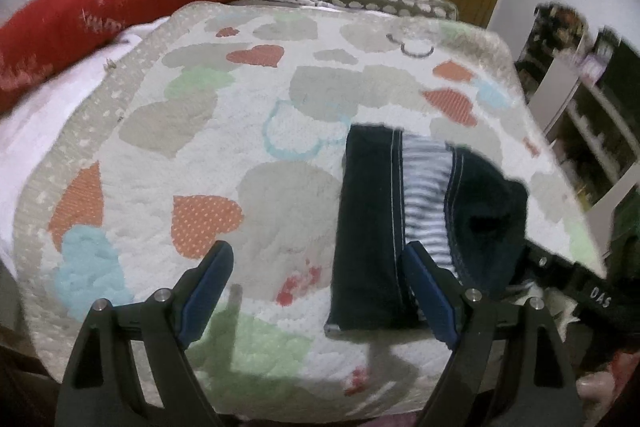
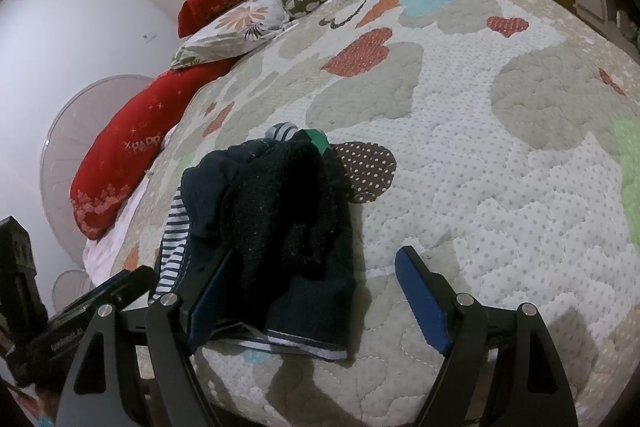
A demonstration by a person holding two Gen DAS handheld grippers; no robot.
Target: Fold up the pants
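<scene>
Both jaws gape; pants (image 1: 372,227) perhaps brush the right's.

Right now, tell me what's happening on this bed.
A person holding a two-finger gripper in each hand is folding a pair of dark navy pants with a blue-and-white striped lining on the heart-patterned quilted bedspread. The pants lie bunched near the bed's front edge, partly folded. The left gripper is open, one finger over the pants. The right gripper is also open, with the fabric lying between its fingers. Neither has closed on the cloth. Red pillows sit behind.
</scene>
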